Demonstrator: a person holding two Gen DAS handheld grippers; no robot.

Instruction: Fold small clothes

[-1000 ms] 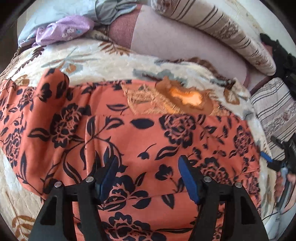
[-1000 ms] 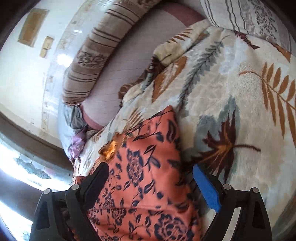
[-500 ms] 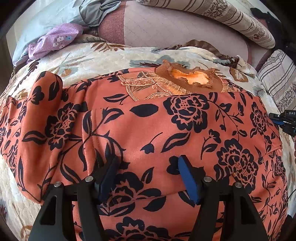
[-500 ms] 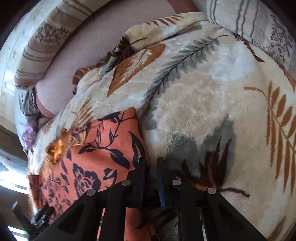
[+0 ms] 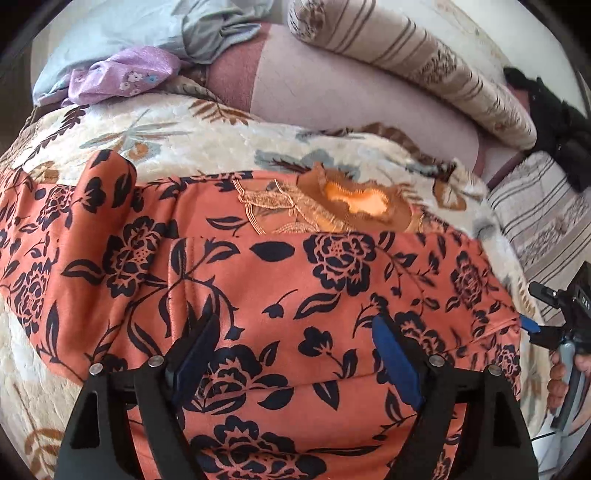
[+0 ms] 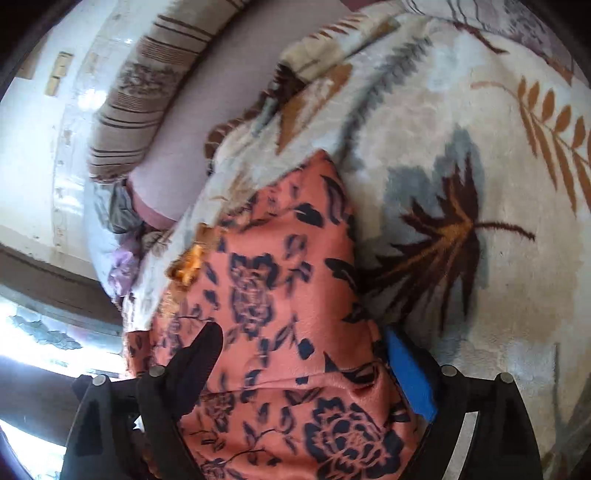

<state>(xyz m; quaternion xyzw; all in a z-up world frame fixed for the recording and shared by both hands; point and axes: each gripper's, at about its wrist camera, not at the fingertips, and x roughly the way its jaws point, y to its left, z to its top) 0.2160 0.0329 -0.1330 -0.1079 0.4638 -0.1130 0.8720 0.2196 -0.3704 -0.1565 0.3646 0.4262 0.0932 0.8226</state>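
Note:
An orange garment with a black flower print point(image 5: 332, 280) lies spread on the leaf-patterned blanket point(image 5: 192, 136), its lace neckline point(image 5: 351, 203) at the far side. My left gripper point(image 5: 295, 354) hovers over the garment's near middle, its jaws opening, with cloth below them but not pinched. My right gripper point(image 6: 306, 369) stands over the garment's point(image 6: 280, 280) right edge, its jaws also opening, and the cloth runs loose between them. In the left wrist view the right gripper point(image 5: 546, 325) shows at the right edge, held by a person's hand point(image 5: 561, 376).
A striped bolster pillow point(image 5: 424, 62) lies along the back. A purple flowered garment point(image 5: 122, 74) and grey-blue clothes point(image 5: 207, 33) are piled at the back left. A striped cushion point(image 5: 546, 221) and a black object point(image 5: 554, 122) sit at the right.
The right gripper shut at the garment's right edge half a second ago and has now spread wide again, shifted back over the cloth. The left jaws stand wider than before.

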